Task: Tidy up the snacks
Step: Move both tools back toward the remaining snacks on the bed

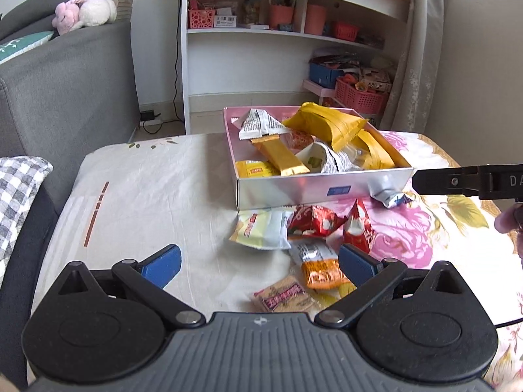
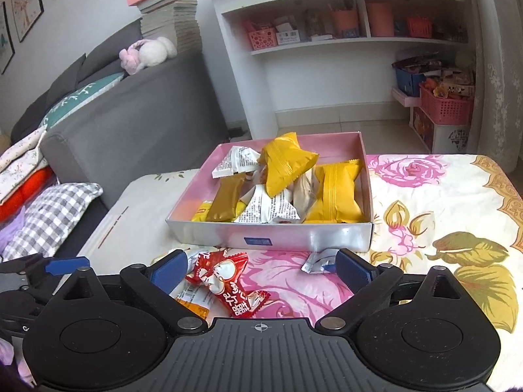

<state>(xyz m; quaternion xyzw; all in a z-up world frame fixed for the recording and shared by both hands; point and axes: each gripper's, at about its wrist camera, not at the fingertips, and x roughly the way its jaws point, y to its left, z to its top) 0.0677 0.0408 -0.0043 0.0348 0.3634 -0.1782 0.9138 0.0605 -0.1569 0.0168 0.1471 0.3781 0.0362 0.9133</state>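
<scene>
Both the left gripper (image 1: pixel 260 266) and the right gripper (image 2: pixel 260 269) have their jaws wide apart with nothing held between them. A shallow pink-lined box (image 1: pixel 322 189) on the floral tabletop (image 2: pixel 441 202) holds yellow, gold and white snack packets. More packets lie loose just before it: two red ones (image 1: pixel 330 223), a pale one (image 1: pixel 261 230), and what looks like an orange one (image 1: pixel 322 272).

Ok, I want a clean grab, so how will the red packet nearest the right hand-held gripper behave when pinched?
The red packet looks puffy and creased, so probably light and squashy. Its glossy wrapper may slip. It lies flat on the tablecloth, so likely slides rather than rolls.
</scene>
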